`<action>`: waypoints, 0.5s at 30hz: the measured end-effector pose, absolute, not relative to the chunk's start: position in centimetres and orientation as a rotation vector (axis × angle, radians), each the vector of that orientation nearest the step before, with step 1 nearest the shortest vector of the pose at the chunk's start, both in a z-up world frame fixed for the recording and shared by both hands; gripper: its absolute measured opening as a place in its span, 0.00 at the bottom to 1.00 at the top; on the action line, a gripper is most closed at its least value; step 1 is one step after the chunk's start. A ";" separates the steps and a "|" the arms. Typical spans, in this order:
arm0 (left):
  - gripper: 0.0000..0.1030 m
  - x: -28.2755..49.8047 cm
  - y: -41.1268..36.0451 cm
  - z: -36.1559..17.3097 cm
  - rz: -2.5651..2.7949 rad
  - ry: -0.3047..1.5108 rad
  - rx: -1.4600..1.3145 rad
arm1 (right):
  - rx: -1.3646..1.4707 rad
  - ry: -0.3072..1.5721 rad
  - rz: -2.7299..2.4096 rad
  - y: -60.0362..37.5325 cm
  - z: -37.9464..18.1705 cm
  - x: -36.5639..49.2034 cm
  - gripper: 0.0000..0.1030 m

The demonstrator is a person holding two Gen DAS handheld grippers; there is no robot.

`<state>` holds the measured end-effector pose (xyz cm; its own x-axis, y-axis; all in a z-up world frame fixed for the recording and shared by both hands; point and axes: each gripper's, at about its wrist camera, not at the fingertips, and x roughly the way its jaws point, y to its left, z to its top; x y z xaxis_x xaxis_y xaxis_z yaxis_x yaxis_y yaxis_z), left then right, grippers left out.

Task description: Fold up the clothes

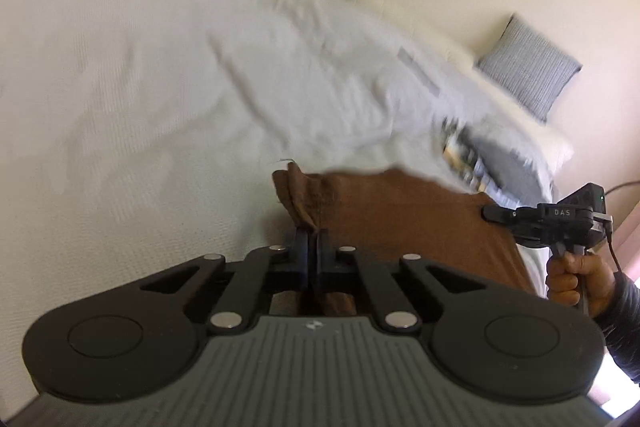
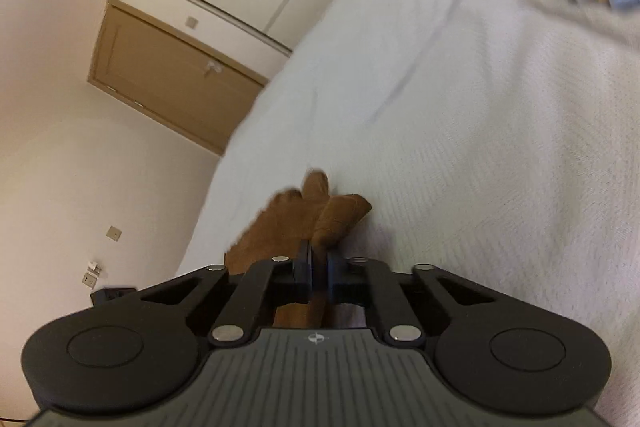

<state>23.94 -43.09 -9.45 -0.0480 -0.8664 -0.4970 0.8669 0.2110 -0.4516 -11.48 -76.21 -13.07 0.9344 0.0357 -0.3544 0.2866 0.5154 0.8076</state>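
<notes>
The left gripper (image 1: 312,239) was pinched tight on a bunched corner of the rust-brown woven cloth garment (image 1: 400,219), with its two fingers almost together and fabric between them. In the left wrist view the garment stretched from this corner toward 3 o'clock, where the right gripper (image 1: 490,213) bit its other end; a hand (image 1: 568,279) held that tool by the handle. The right wrist view agreed: the fingers there stood narrow, closed on a brown fold (image 2: 340,215) that rose toward 12 o'clock.

The garment hung taut between both tools, just above the white textured bedspread (image 1: 120,87). A grey ribbed cushion (image 1: 528,67) lay at 2 o'clock, well apart.

I judged that the garment was being carried or spread between two held corners, one stage of a fold. Both views were blurred, so motion was likely. The next move would need equal tension on both sides, so that the edge comes down straight on the bedspread without wrinkles.
</notes>
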 end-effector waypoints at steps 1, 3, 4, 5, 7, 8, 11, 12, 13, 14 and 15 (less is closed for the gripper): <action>0.01 24.0 -42.6 -9.3 -1.400 0.790 -0.028 | 0.979 0.349 -0.154 -76.1 -12.1 -11.3 0.06; 0.01 24.2 -42.5 -9.3 -1.367 0.774 -0.055 | 0.921 0.350 -0.154 -76.4 -11.0 -10.6 0.06; 0.01 24.4 -42.6 -9.6 -1.348 0.769 -0.058 | 0.901 0.350 -0.154 -76.6 -10.6 -10.0 0.06; 0.01 24.7 -42.9 -9.8 -1.335 0.769 -0.067 | 0.880 0.350 -0.154 -76.9 -10.2 -9.5 0.06; 0.01 25.1 -43.5 -10.3 -1.307 0.778 -0.072 | 0.839 0.350 -0.155 -77.5 -9.3 -8.4 0.05; 0.01 25.2 -43.8 -10.4 -1.296 0.780 -0.068 | 0.818 0.349 -0.156 -77.7 -8.9 -7.9 0.05; 0.02 25.7 -44.7 -11.2 -1.270 0.818 -0.025 | 0.783 0.362 -0.168 -78.7 -8.8 -6.2 0.05; 0.03 25.9 -44.8 -11.4 -1.261 0.830 -0.006 | 0.789 0.386 -0.183 -79.1 -9.5 -5.4 0.05; 0.05 26.0 -44.9 -11.6 -1.252 0.838 0.009 | 0.805 0.414 -0.198 -79.4 -10.4 -4.8 0.06; 0.07 26.0 -44.7 -11.7 -1.245 0.839 0.014 | 0.817 0.436 -0.212 -79.6 -11.0 -4.9 0.06; 0.07 26.0 -44.5 -11.6 -1.234 0.838 0.019 | 0.825 0.455 -0.227 -79.8 -11.6 -5.0 0.10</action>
